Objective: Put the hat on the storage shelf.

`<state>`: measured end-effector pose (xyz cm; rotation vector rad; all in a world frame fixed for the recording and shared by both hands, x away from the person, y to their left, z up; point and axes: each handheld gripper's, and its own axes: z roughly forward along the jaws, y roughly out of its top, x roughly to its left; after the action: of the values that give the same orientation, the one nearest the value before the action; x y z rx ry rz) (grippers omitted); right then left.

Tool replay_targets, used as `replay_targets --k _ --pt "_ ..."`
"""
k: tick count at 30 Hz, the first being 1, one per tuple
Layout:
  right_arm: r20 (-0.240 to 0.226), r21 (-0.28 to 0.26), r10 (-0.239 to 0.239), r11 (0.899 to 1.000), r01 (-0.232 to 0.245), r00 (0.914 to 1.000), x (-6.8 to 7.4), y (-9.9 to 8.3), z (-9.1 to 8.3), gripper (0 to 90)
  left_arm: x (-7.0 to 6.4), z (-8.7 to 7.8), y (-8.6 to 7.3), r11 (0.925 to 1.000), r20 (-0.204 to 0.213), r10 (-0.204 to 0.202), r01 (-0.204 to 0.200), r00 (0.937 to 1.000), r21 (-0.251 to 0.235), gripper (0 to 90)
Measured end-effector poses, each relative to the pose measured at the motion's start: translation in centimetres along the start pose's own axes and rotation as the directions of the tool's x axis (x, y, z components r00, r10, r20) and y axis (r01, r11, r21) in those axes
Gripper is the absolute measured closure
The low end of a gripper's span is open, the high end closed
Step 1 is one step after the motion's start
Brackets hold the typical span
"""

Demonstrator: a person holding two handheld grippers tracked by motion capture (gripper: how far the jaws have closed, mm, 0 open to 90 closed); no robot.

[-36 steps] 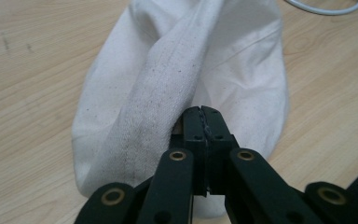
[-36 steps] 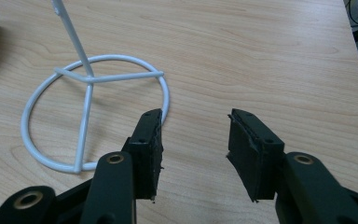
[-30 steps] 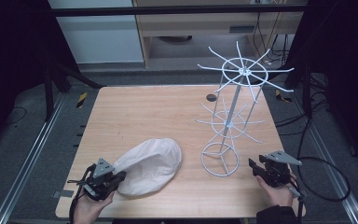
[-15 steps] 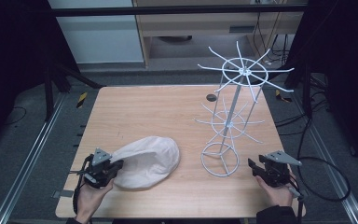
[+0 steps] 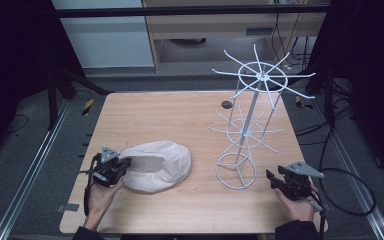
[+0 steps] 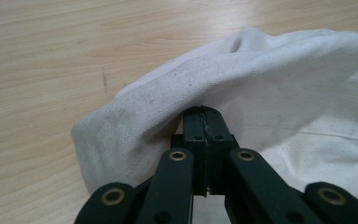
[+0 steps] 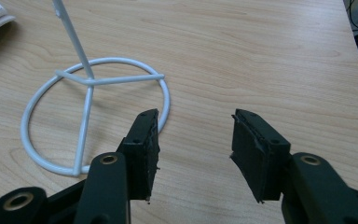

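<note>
A white cloth cap (image 5: 160, 164) lies on the wooden table (image 5: 170, 115) at the front left. My left gripper (image 5: 124, 166) is shut on the cap's left edge; in the left gripper view the jaws are pressed together with the fabric (image 6: 261, 74) folding over their tips (image 6: 204, 114). A white wire rack (image 5: 250, 110) with radiating arms stands at the right. My right gripper (image 5: 271, 177) is open just right of the rack's base ring (image 7: 89, 82), low over the table, with nothing between its fingers (image 7: 196, 135).
A small dark round spot (image 5: 226, 104) sits on the table behind the rack. The rack's upper arms (image 5: 262, 77) spread wide over the right half. Metal rails (image 5: 35, 165) run along both sides of the table, and cables (image 5: 350, 195) lie on the floor at right.
My left gripper has moved away from the person, taking the cap's edge with it; the cap has shifted slightly left and back. The right gripper has stayed in place.
</note>
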<state>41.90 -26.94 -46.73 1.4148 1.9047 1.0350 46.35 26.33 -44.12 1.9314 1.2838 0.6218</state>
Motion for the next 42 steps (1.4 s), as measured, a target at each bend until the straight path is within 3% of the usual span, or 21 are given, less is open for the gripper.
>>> replay_targets --k 5,9,13,14,15,20,22,26,31,37,42 --pt "-0.006 -0.002 0.005 1.000 -0.005 1.0000 -0.1 0.0 0.0 50.8 0.1 -0.2 0.0 0.9999 -0.007 0.001 -0.001 1.0000 -0.014 90.0" --pt "-0.009 -0.009 0.003 1.000 -0.004 1.0000 -0.1 0.0 -0.1 50.5 0.2 -1.3 0.0 0.9985 0.001 -0.024 0.024 0.9997 -0.049 87.9" --pt "-0.008 -0.011 0.008 1.000 -0.008 0.9999 -0.2 0.0 -0.1 49.9 -0.3 -4.2 0.5 0.9897 0.014 -0.023 0.024 0.9996 -0.141 88.1" --pt "-0.008 -0.011 0.008 1.000 -0.008 0.9999 -0.2 0.0 -0.1 49.9 -0.3 -4.2 0.5 0.9897 0.014 -0.023 0.024 0.9996 -0.141 88.9" --pt "-0.005 -0.007 0.010 1.000 -0.010 0.9999 -0.2 0.0 0.0 49.8 -0.7 -5.1 1.1 0.9838 0.036 -0.025 0.031 0.9991 -0.177 89.9" --pt "0.003 -0.012 0.008 1.000 -0.008 1.0000 -0.2 0.0 -0.1 49.7 -1.9 -5.8 2.3 0.9774 0.075 0.005 0.011 0.9971 -0.211 90.0" --pt "0.005 -0.013 0.014 1.000 -0.014 0.9999 -0.2 0.0 -0.1 49.7 -3.0 -5.3 3.3 0.9759 0.097 0.022 -0.001 0.9950 -0.218 90.0" --pt "0.003 -0.009 0.009 1.000 -0.009 1.0000 -0.1 0.0 0.0 49.6 -4.1 -4.2 4.2 0.9755 0.116 0.023 0.003 0.9930 -0.220 90.0" --pt "0.002 -0.014 0.011 1.000 -0.010 0.9999 -0.1 0.0 -0.1 49.1 -6.6 -1.0 5.8 0.9816 0.143 0.021 0.007 0.9895 -0.191 90.0" --pt "0.000 -0.011 0.014 1.000 -0.014 0.9999 -0.2 -0.1 0.0 49.1 -9.0 1.9 6.8 0.9880 0.135 0.049 -0.028 0.9896 -0.152 90.0" --pt "0.001 -0.010 0.010 1.000 -0.010 1.0000 -0.2 -0.1 0.0 49.1 -10.2 3.3 6.9 0.9906 0.135 0.055 -0.037 0.9894 -0.131 90.0"
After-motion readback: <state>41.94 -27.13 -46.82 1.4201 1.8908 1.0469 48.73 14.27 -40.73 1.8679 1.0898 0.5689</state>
